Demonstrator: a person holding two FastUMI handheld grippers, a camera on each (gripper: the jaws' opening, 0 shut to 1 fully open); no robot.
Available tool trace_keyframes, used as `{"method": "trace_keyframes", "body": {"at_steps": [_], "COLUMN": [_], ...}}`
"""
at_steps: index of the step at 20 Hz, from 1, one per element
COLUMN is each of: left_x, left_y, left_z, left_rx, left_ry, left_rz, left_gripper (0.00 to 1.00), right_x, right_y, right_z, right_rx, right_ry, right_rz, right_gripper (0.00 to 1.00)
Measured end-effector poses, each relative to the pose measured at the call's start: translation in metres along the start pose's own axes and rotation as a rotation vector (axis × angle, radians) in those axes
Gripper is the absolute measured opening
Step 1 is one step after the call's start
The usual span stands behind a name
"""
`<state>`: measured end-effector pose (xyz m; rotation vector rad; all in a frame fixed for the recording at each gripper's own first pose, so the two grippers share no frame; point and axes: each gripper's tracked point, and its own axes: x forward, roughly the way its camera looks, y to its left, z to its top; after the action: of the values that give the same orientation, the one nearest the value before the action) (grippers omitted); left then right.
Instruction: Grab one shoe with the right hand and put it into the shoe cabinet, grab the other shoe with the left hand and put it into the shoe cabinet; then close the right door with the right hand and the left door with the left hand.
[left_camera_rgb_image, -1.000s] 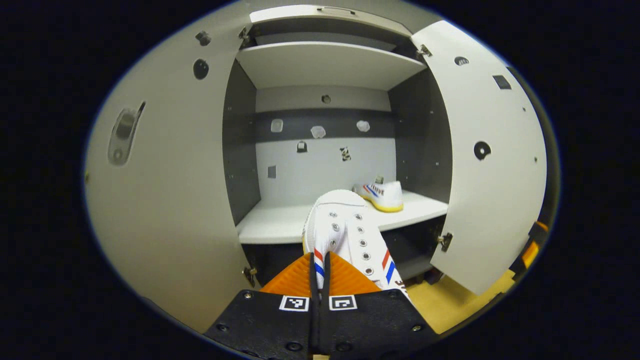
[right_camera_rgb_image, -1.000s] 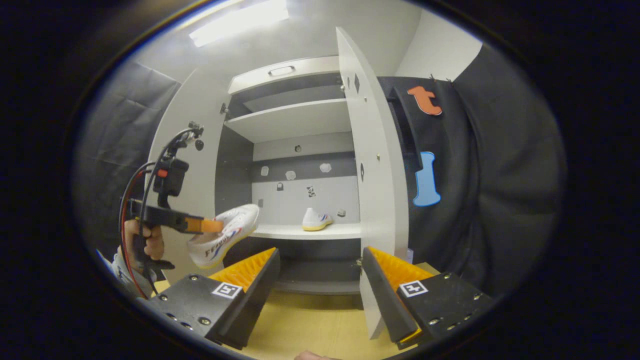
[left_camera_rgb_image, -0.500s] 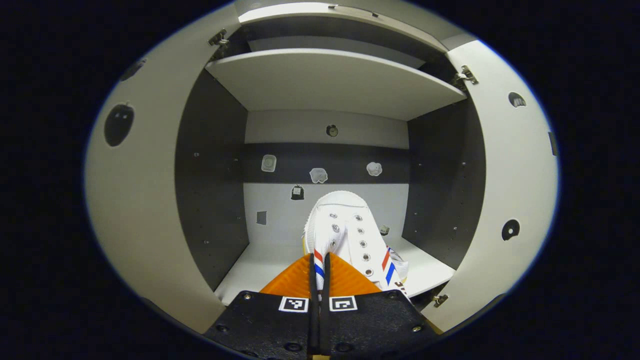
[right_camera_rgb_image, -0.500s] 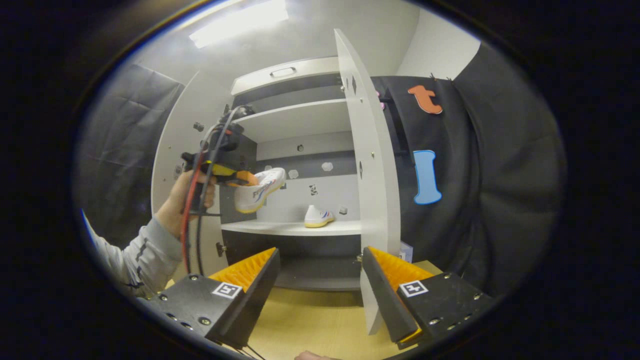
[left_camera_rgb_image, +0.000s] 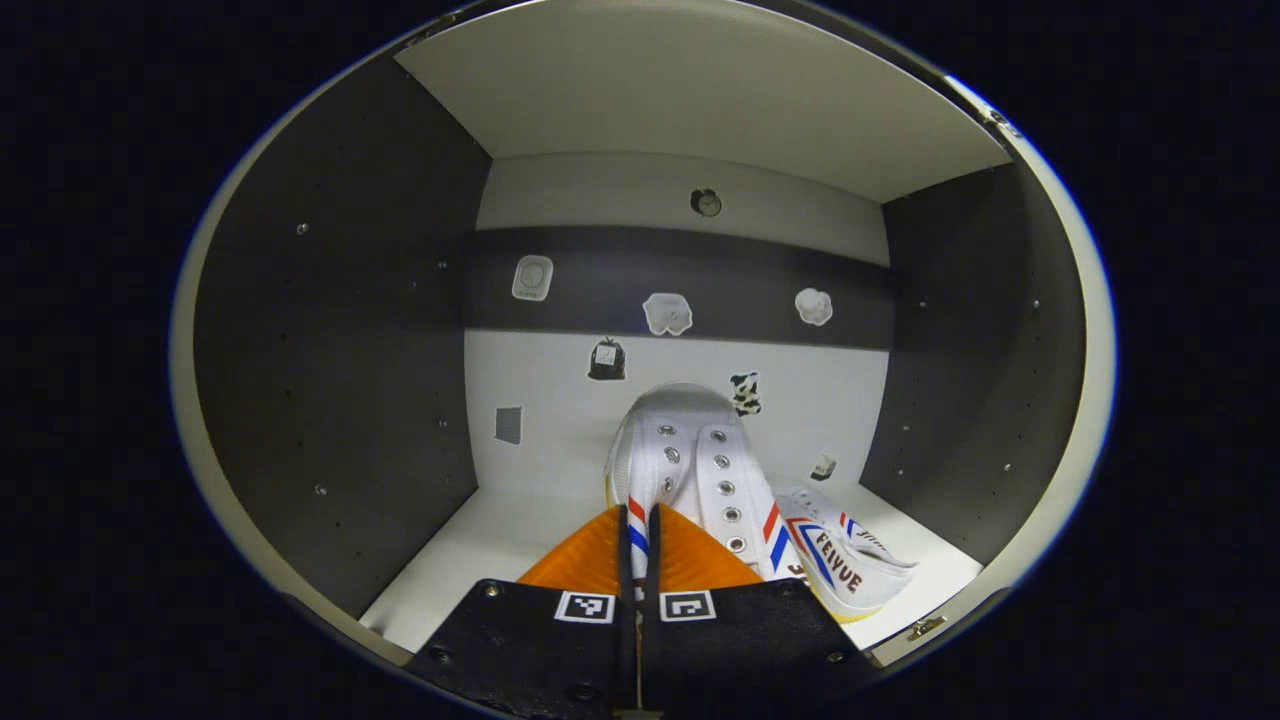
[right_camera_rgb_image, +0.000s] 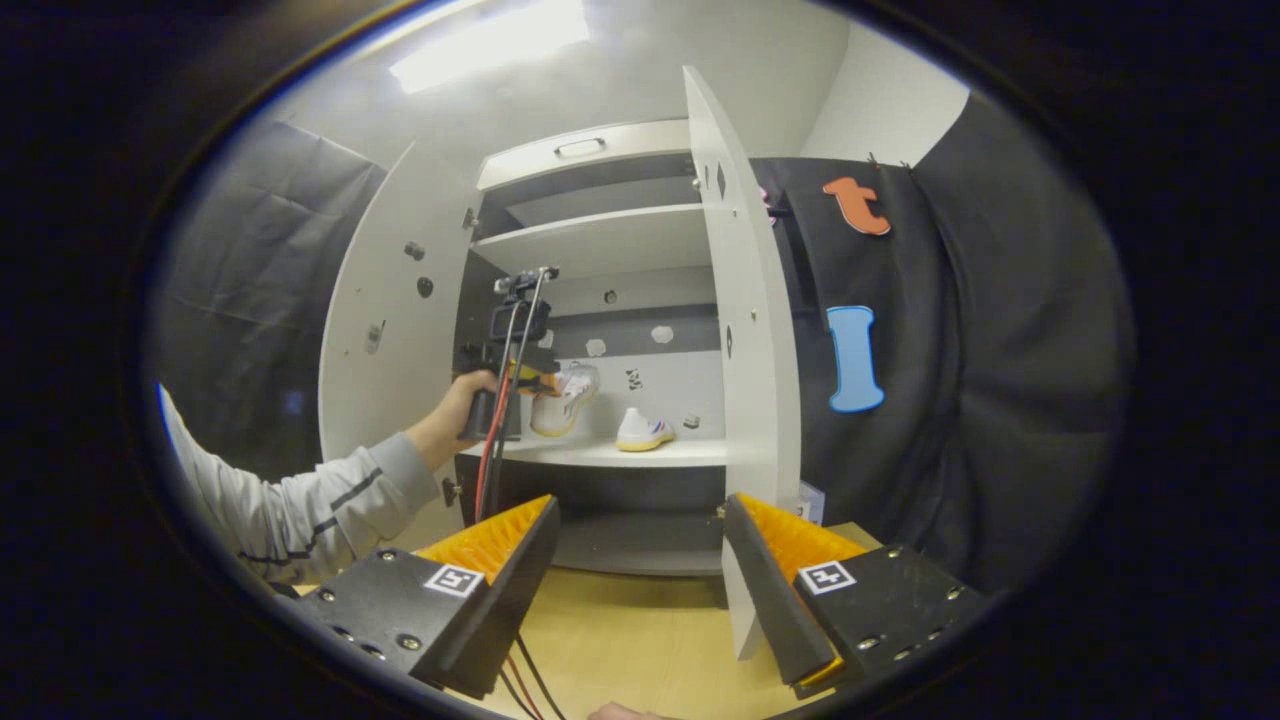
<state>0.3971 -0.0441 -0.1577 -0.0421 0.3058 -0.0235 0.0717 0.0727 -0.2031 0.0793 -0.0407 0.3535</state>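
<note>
The shoe in my left tongs is a white sneaker with red and blue stripes, its toe pointing straight ahead of the fingers and its heel edge pinched between them, both fingers pressed tight on the canvas. It hangs in the air inside the middle compartment of the shoe cabinet, above the white shelf. Just to the right of my left tongs and a little lower, the other sneaker lies on that shelf, near its front edge, close beside the held one; whether they touch I cannot tell. Ahead of the toe, small stickers dot the back panel.

From my right tongs, which stand spread wide with nothing between the fingers, the cabinet is ahead and well apart. Both doors stand open: the left door ahead to the left, the right door edge-on just above my right finger. My left hand, in a grey sleeve, reaches into the cabinet ahead to the left. Wooden flooring lies under my right tongs.
</note>
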Motion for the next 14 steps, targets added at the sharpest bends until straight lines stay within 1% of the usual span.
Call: {"method": "trace_keyframes", "body": {"at_steps": [2, 4, 5, 6, 7, 8, 10, 11, 13, 14], "left_x": [0.007, 0.014, 0.018, 0.019, 0.019, 0.018, 0.016, 0.011, -0.003, -0.012], "left_y": [0.001, 0.003, 0.005, 0.008, 0.007, 0.003, -0.002, -0.001, 0.007, 0.007], "left_z": [0.0, 0.002, 0.002, -0.004, -0.008, -0.012, -0.005, -0.003, 0.006, 0.009], "left_rx": [-0.034, -0.049, -0.038, -0.029, -0.012, -0.011, -0.019, -0.016, 0.013, 0.033], "left_ry": [-0.016, -0.048, -0.052, -0.036, -0.018, -0.003, -0.029, -0.023, -0.043, -0.058], "left_rz": [-0.006, -0.01, 0.001, 0.02, 0.023, 0.01, -0.007, 0.001, 0.047, 0.059], "left_gripper": [0.02, 0.05, 0.07, 0.12, 0.14, 0.22, 0.34, 0.51, 0.85, 0.85], "right_x": [-0.005, -0.008, -0.009, -0.012, -0.014, -0.016, -0.017, -0.017, -0.02, -0.02], "right_y": [-0.006, -0.008, -0.008, -0.007, -0.007, -0.008, -0.015, -0.017, -0.023, -0.028], "right_z": [0.001, 0.003, 0.004, 0.005, 0.004, 0.004, 0.002, -0.001, -0.003, -0.003], "right_rx": [0.003, -0.011, -0.013, -0.01, -0.008, -0.009, -0.007, -0.002, 0.011, 0.015], "right_ry": [0.006, 0.003, -0.002, -0.004, -0.005, -0.007, -0.005, -0.001, 0.001, 0.001], "right_rz": [-0.017, -0.028, -0.03, -0.03, -0.029, -0.034, -0.053, -0.059, -0.071, -0.08], "right_gripper": [0.98, 0.98, 0.98, 0.98, 0.98, 0.98, 0.98, 0.98, 0.98, 0.98]}}
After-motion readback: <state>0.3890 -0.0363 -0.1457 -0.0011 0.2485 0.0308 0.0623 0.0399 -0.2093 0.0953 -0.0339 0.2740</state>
